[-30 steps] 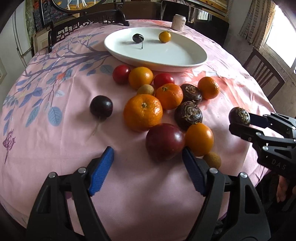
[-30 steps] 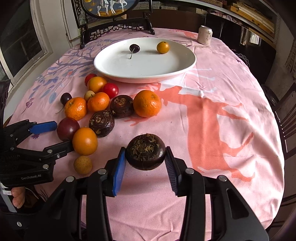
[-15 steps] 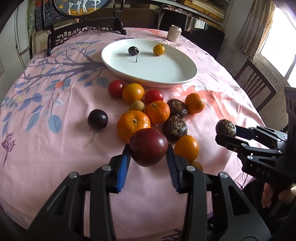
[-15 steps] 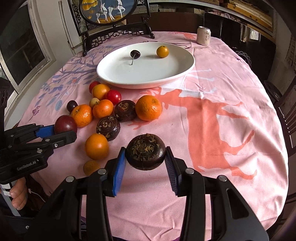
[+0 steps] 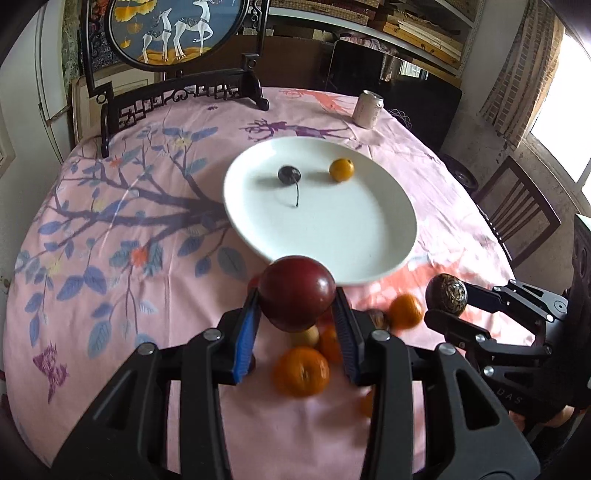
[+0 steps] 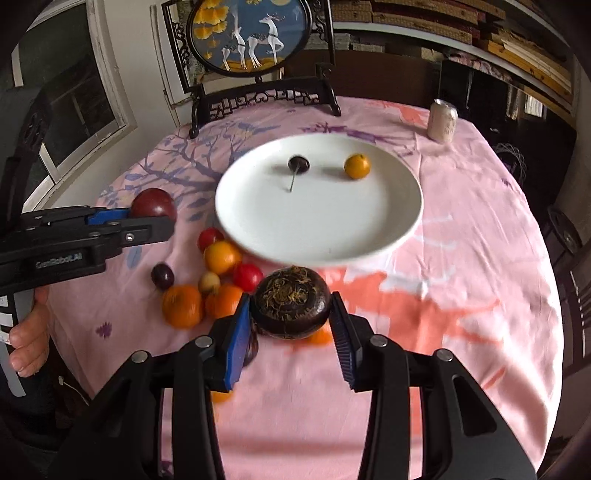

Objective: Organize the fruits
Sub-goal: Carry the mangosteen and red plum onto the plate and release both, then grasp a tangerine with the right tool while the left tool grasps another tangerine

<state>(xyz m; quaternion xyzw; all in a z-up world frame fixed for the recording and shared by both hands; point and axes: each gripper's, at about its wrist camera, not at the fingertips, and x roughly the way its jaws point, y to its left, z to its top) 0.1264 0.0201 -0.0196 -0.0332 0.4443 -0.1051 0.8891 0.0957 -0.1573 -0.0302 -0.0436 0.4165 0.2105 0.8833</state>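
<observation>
left gripper (image 5: 297,325) clamped on red plum (image 5: 296,291) in the air, right gripper (image 6: 290,332) clamped on dark chestnut (image 6: 290,302), loose fruit pile (image 6: 207,280) on pink cloth (image 6: 461,258) below, white plate (image 6: 369,229) beyond holding cherry (image 6: 298,163) and small orange (image 6: 357,166), can (image 6: 442,120) far right

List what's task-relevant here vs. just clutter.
Job:
left claw shut on red plum
right claw shut on brown water chestnut
white plate, holding cherry and small orange
loose fruit pile

Lying about:
drink can
deer screen
</observation>
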